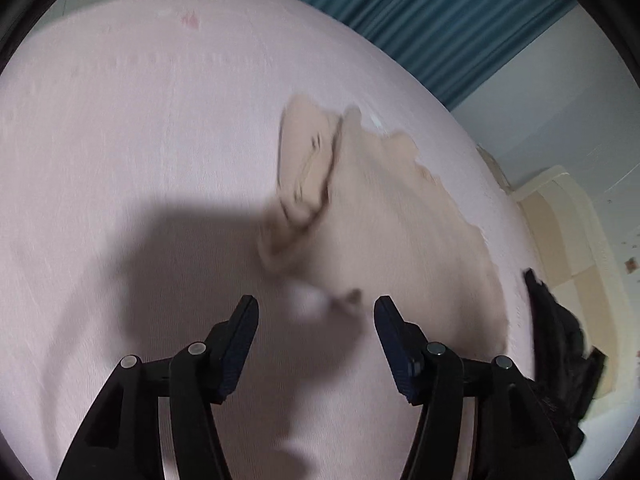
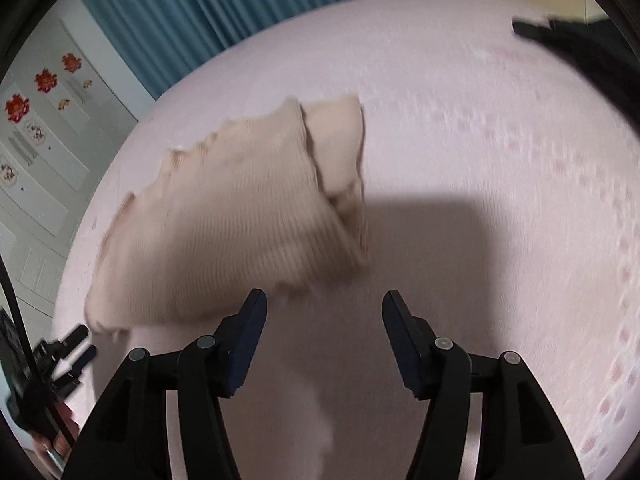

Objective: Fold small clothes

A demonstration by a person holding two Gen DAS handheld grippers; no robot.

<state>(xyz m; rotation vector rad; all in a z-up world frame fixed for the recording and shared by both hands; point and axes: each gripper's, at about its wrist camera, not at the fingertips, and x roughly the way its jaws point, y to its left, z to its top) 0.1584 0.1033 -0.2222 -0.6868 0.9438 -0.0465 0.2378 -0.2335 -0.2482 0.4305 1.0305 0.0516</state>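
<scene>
A beige ribbed garment (image 2: pixel 224 224) lies flat on the pink sheet (image 2: pixel 480 200), with a folded sleeve or flap (image 2: pixel 340 148) at its far right corner. In the left wrist view the same garment (image 1: pixel 384 216) lies ahead and to the right, blurred. My left gripper (image 1: pixel 316 308) is open and empty, hovering just above the sheet near the garment's near edge. My right gripper (image 2: pixel 324 300) is open and empty, just right of the garment's near corner. The left gripper also shows at the lower left of the right wrist view (image 2: pixel 76 344).
A black garment (image 1: pixel 560 344) lies at the bed's right edge; it also shows in the right wrist view (image 2: pixel 580 40) at the far right. A blue curtain (image 2: pixel 208 12) and white wall panels stand behind the bed.
</scene>
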